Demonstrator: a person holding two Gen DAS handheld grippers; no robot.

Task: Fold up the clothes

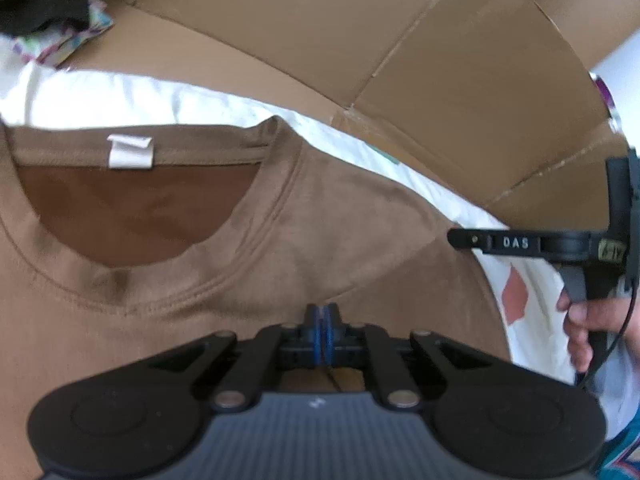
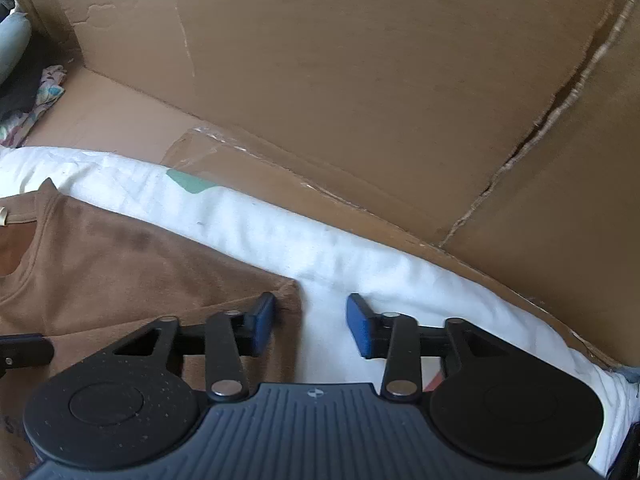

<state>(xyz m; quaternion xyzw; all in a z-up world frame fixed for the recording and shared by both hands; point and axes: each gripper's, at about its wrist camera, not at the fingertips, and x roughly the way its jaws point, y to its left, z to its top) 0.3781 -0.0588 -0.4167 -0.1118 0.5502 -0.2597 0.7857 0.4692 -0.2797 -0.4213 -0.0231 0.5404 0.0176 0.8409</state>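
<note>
Left claw (image 1: 322, 322) pinches brown shirt (image 1: 340, 240), collar pointing away.

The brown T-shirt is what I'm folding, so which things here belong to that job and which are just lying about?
Part of the job:
- brown T-shirt, spread flat
- left gripper, shut over the shirt
- right gripper, open at the shirt's corner
- white sheet under the shirt

Just lying about:
- cardboard behind
- patterned cloth
- dark clothing beside it
</note>
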